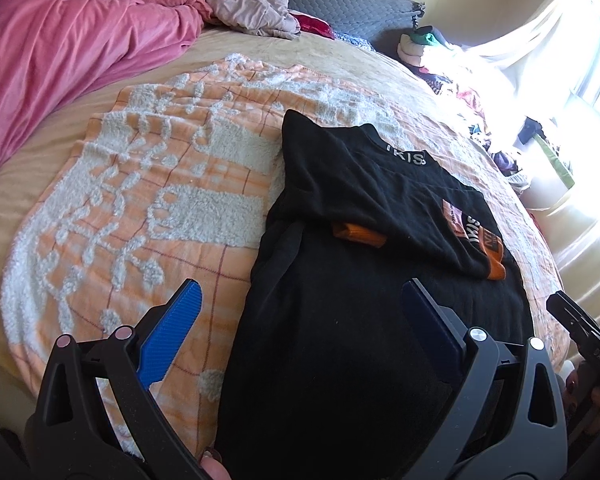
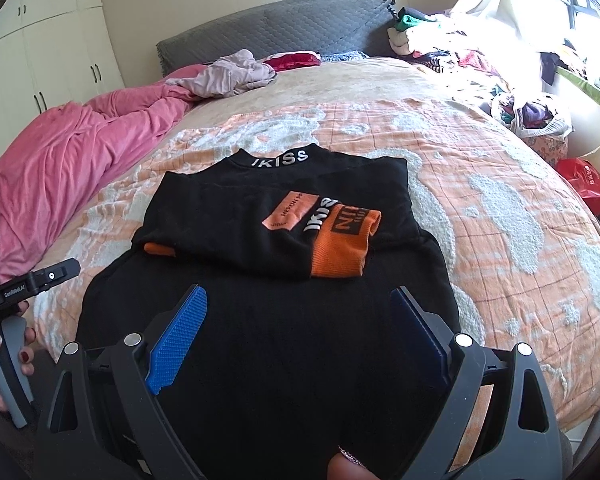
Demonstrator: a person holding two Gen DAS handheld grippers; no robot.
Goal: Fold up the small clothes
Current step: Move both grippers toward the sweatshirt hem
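A black top (image 1: 340,320) (image 2: 268,340) with an "IKISS" collar (image 2: 280,159) lies on the orange and white blanket (image 1: 160,184) (image 2: 500,240). Both sleeves are folded in across its chest, their orange cuffs (image 2: 342,246) (image 1: 358,234) lying on top. My left gripper (image 1: 300,292) is open and empty above the top's near left edge. My right gripper (image 2: 300,296) is open and empty above the top's lower half. The left gripper's body also shows in the right wrist view (image 2: 32,280), and the right gripper's body in the left wrist view (image 1: 580,332).
A pink duvet (image 1: 60,48) (image 2: 60,152) is bunched along the bed's left side. Loose pale clothes (image 2: 232,72) lie near the grey headboard (image 2: 280,28). More piled clothes (image 2: 460,52) and a bag (image 2: 536,116) sit at the right by the window. White wardrobes (image 2: 40,40) stand at the left.
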